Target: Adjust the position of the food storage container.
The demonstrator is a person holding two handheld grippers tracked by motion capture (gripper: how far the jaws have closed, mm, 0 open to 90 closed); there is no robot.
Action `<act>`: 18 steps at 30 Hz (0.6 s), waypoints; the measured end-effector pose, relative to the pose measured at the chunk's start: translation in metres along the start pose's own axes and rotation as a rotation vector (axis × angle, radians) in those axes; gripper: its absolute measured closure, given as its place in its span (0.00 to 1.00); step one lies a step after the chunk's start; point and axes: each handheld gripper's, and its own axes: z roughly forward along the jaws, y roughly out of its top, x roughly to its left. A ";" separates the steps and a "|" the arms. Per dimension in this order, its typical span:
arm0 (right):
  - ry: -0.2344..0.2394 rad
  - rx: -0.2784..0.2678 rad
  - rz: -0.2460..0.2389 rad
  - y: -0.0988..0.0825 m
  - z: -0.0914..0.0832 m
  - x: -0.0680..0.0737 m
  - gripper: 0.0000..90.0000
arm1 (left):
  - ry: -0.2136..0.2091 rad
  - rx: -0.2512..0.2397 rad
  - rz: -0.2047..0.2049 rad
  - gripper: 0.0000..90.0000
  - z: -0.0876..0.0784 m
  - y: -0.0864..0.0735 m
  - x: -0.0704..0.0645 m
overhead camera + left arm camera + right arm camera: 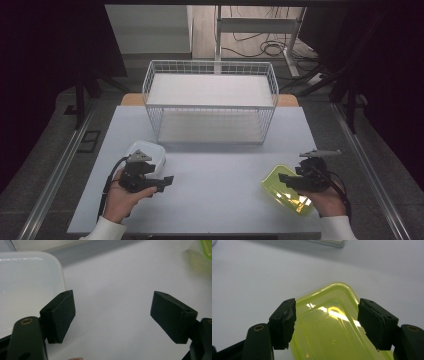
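In the high view the right gripper (283, 179) hangs over the yellow-green lid (287, 196); the left gripper view shows wide jaws beside the white container (27, 287), and the right gripper view shows spread jaws straddling the lid, apparently to grasp it.

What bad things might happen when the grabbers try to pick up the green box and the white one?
1. The right gripper has its jaws open around the shiny green box; the smooth plastic might slip out when squeezed and lifted.
2. The left gripper sits beside the white box, not around it, so closing now would likely catch nothing or nudge it.
3. The basket has tall wire walls; a box carried low might bump the rim.
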 end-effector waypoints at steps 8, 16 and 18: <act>-0.029 0.022 0.022 -0.006 -0.006 -0.014 0.37 | 0.002 0.006 0.001 0.21 0.002 0.000 -0.001; -0.054 0.036 0.061 -0.022 -0.018 -0.029 0.40 | -0.004 0.016 0.005 0.21 0.006 0.000 -0.002; -0.068 0.043 0.076 -0.029 -0.022 -0.033 0.40 | -0.005 0.016 0.007 0.21 0.006 0.000 -0.002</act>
